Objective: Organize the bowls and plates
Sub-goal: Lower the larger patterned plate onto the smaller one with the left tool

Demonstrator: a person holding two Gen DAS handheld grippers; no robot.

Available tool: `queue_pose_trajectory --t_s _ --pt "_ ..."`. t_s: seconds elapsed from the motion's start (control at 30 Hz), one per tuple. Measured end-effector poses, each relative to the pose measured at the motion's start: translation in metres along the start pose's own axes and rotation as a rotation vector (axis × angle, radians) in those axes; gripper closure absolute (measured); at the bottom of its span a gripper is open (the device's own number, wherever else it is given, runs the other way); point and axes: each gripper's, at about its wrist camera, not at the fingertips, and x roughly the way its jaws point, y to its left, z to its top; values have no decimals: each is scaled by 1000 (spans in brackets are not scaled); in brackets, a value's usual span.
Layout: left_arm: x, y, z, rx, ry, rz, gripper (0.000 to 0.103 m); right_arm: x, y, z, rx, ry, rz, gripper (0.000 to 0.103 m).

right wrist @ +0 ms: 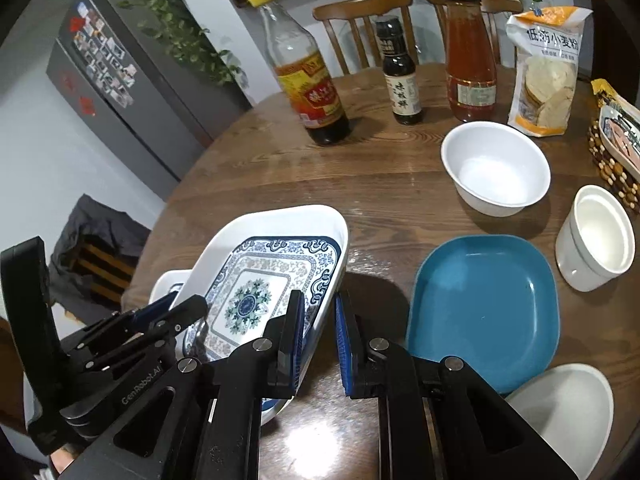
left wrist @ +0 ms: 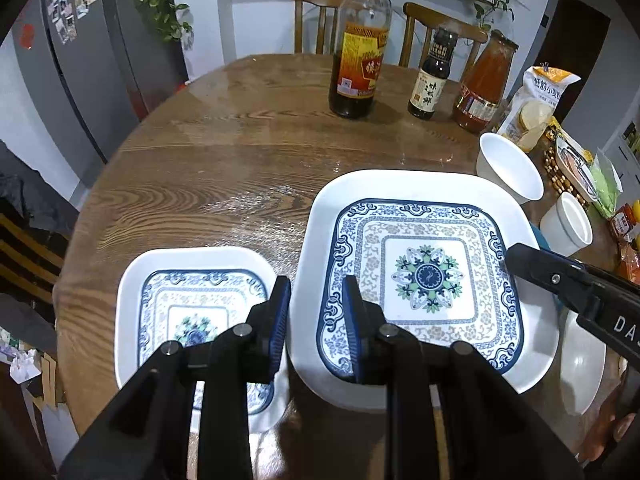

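A large white square plate with a blue floral pattern hangs tilted above the wooden table, held from both sides. My left gripper is shut on its left rim, and my right gripper is shut on its right rim. A smaller plate of the same pattern lies on the table to the left, partly under the left fingers. To the right lie a blue square plate, a white plate, a white bowl and a white cup.
At the back of the table stand a tall dark sauce bottle, a small black bottle and a red sauce bottle. A flour bag and snack packets crowd the right edge. Two chairs stand behind the table.
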Motion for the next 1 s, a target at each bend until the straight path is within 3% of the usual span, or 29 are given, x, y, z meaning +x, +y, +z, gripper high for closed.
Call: queue_pose_trajectory --t_s 0.47,1.0 --pt "-31 39 -21 -97 -39 86 79 9 44 -8 -100 24 102 85" --pt "-26 106 -41 -227 10 221 79 75 96 -15 -201 150 200 85"
